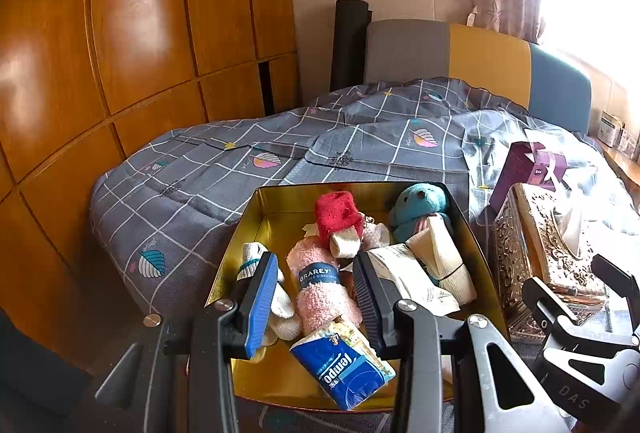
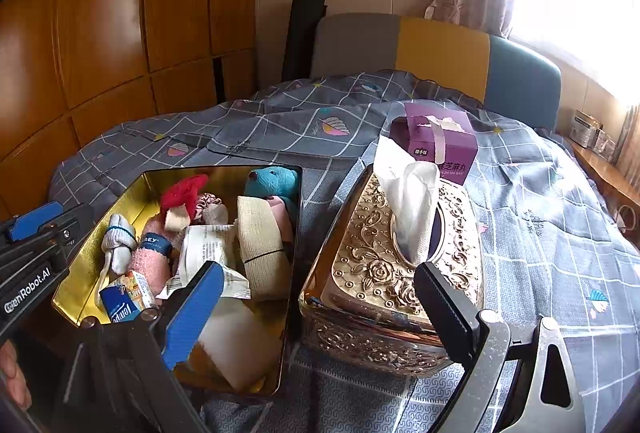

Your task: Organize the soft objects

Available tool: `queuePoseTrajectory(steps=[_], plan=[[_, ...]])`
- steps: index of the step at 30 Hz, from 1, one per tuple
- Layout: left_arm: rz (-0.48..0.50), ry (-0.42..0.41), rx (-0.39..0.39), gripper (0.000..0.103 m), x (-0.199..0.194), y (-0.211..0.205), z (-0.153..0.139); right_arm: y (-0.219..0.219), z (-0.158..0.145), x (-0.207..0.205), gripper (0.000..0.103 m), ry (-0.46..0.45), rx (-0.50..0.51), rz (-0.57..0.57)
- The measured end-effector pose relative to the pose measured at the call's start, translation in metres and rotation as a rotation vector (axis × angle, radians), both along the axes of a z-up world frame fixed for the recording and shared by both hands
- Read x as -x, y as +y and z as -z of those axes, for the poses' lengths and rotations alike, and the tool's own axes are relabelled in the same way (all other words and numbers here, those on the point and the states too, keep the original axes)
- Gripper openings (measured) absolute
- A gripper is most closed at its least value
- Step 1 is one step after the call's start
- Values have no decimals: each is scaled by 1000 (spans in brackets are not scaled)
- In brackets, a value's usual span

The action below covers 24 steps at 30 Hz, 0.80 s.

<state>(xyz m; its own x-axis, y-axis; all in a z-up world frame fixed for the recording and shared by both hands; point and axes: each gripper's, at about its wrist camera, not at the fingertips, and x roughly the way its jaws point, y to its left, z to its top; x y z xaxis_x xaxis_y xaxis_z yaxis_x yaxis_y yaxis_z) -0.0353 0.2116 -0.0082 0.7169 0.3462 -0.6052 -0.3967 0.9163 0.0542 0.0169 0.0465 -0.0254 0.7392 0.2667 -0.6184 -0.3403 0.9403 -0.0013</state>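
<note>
the pink towel roll (image 1: 320, 285) lies in the gold tin (image 1: 256, 217) on the bed, among socks and a teal bear (image 1: 416, 207), its long axis running from the near rim toward the far wall. the left gripper (image 1: 316, 307) hangs just above with jaws part spread, empty, so it likely should come straight down and pinch across the roll, clear of the tissue pack (image 1: 344, 369). the right gripper (image 2: 320, 309) is spread wide and empty, between the tin and the ornate tissue box (image 2: 384, 265).

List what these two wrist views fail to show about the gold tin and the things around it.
- Gold tin near wall: left wrist view, behind the left claw.
- Tissue packet lettering: right wrist view, partly cut off by the right claw.
- Teal bear body: both views, under a cream bandage roll.
- Purple box: left wrist view, washed out by window glare.
</note>
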Motion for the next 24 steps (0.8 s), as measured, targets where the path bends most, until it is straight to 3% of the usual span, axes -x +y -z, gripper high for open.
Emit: queuePoseTrajectory(steps=[24], plan=[[-5,-19,-15,39,4,-2,-3,0,2,2,96,0,4,-4]])
